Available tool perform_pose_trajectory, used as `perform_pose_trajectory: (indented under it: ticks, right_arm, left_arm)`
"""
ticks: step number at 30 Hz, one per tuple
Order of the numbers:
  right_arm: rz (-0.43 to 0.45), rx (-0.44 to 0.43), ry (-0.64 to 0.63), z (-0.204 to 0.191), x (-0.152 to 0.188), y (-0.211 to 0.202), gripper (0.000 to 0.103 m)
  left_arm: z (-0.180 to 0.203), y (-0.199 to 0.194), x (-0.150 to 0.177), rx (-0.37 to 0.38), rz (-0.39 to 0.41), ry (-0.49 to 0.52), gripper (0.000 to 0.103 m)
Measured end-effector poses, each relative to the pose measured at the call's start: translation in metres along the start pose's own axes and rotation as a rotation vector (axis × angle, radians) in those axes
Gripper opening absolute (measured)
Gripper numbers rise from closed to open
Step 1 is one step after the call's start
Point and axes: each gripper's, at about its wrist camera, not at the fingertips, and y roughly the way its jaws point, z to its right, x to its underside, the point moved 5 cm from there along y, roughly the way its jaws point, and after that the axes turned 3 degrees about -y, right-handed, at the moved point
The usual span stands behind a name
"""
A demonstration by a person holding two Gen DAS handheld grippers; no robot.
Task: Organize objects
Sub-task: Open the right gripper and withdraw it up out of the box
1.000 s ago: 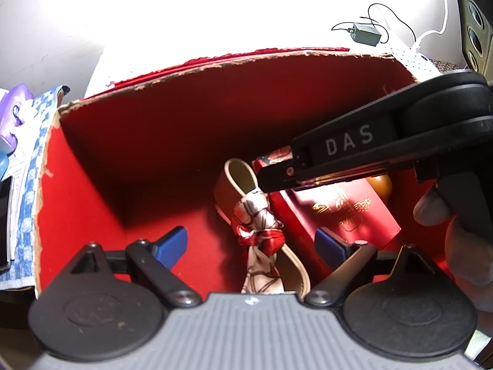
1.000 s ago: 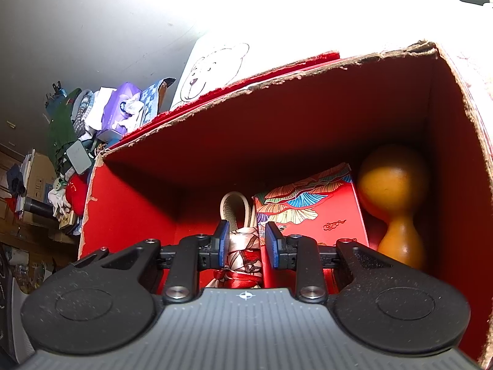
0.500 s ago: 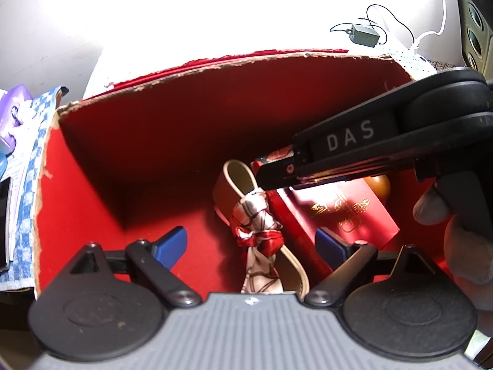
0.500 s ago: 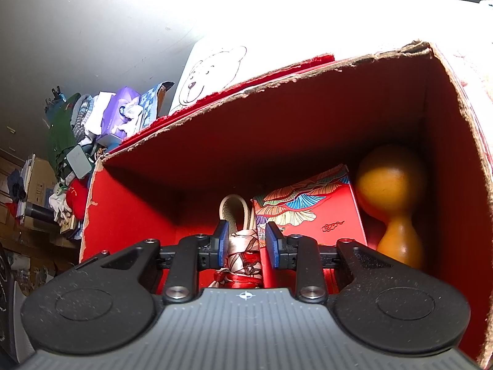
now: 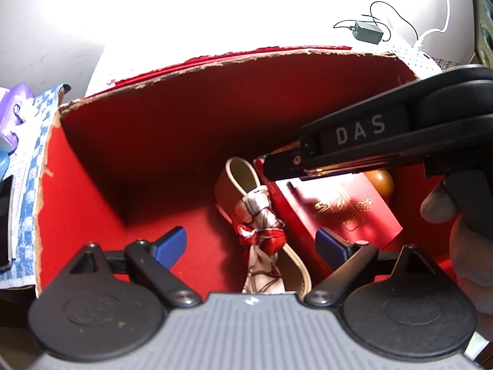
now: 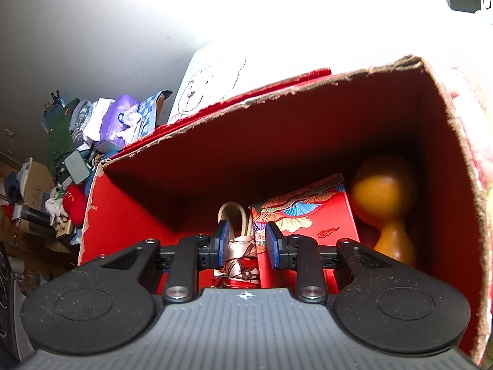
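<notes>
Inside one red cardboard box [image 6: 129, 215] lie three things, left to right: one cream strap [image 6: 229, 212] knotted with one red-and-white scarf [image 5: 258, 231], one red gift box [image 6: 314, 215] beside it, and one orange gourd [image 6: 385, 197] at the right wall. The left gripper [image 5: 251, 245] hangs spread wide above the scarf, touching nothing. The right gripper [image 6: 247, 243] stands narrowed around the scarf; whether it pinches, I cannot tell.

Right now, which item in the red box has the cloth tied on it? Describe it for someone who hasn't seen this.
Look inside the red cardboard box. Left of the red gift box and the orange gourd lies a beige loop strap. It alone has a red-and-white patterned scarf knotted around it.
</notes>
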Motion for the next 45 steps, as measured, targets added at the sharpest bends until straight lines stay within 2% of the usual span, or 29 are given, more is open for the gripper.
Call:
perform_pose_trajectory:
  ticks: [10, 18, 31, 41, 45]
  right_arm:
    - [0.107, 0.044, -0.042, -0.007, 0.002, -0.032, 0.030]
    - [0.176, 0.063, -0.025, -0.005, 0.008, -0.051, 0.030]
    - [0.284, 0.062, -0.062, -0.015, 0.028, -0.087, 0.030]
    - [0.327, 0.035, -0.119, -0.031, 0.048, -0.105, 0.030]
    - [0.361, 0.044, -0.155, -0.037, 0.056, -0.114, 0.036]
  left_arm:
    - [0.006, -0.017, -0.002, -0.029, 0.035, -0.009, 0.092]
    - [0.004, -0.037, 0.005, -0.064, 0.053, -0.024, 0.094]
    - [0.006, -0.073, 0.014, -0.110, 0.118, -0.072, 0.094]
    - [0.009, -0.098, 0.028, -0.132, 0.155, -0.108, 0.094]
    - [0.013, -0.105, 0.034, -0.134, 0.163, -0.118, 0.094]
